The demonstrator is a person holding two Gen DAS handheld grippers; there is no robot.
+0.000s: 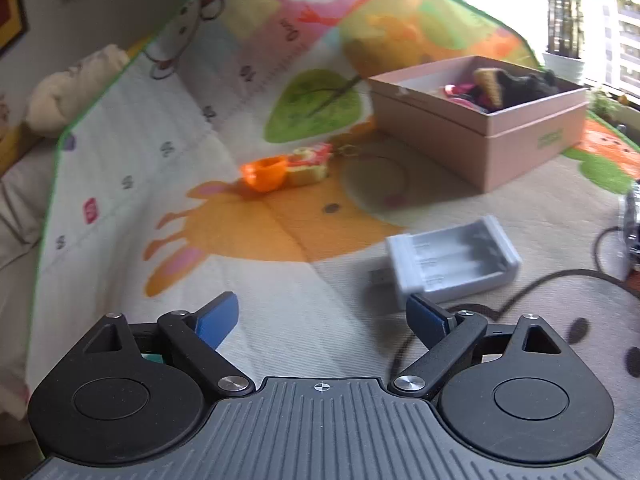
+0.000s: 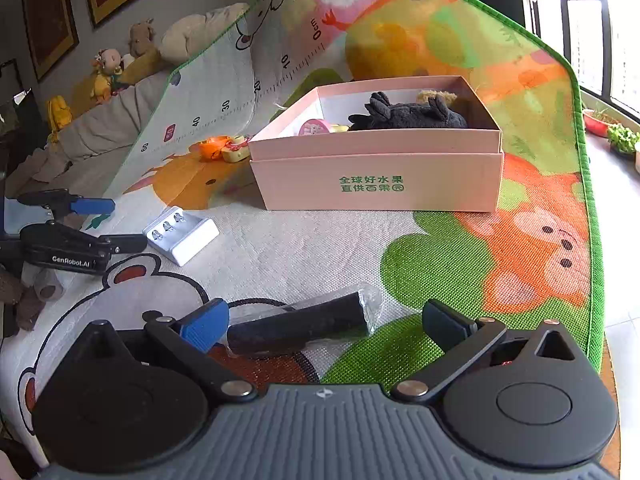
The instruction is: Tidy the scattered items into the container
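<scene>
A pink cardboard box (image 2: 376, 160) stands on the play mat, holding a dark plush toy (image 2: 408, 116) and a pink round item (image 2: 314, 127). In the left wrist view the box (image 1: 432, 132) is at upper right. My left gripper (image 1: 322, 316) is open and empty; a grey battery charger (image 1: 452, 258) lies just ahead, to the right. An orange toy (image 1: 266, 172) and a yellow-red toy (image 1: 310, 164) lie further off, near the box. My right gripper (image 2: 324, 326) is open. A black cylinder in clear wrap (image 2: 300, 328) lies between its fingers, one end near the blue left pad.
The right wrist view shows the left gripper (image 2: 116, 224) beside the charger (image 2: 182, 234). Stuffed toys (image 2: 106, 74) sit on the sofa at far left. A black cable (image 1: 500, 308) curves across the mat. Potted plants (image 2: 622, 140) line the window sill on the right.
</scene>
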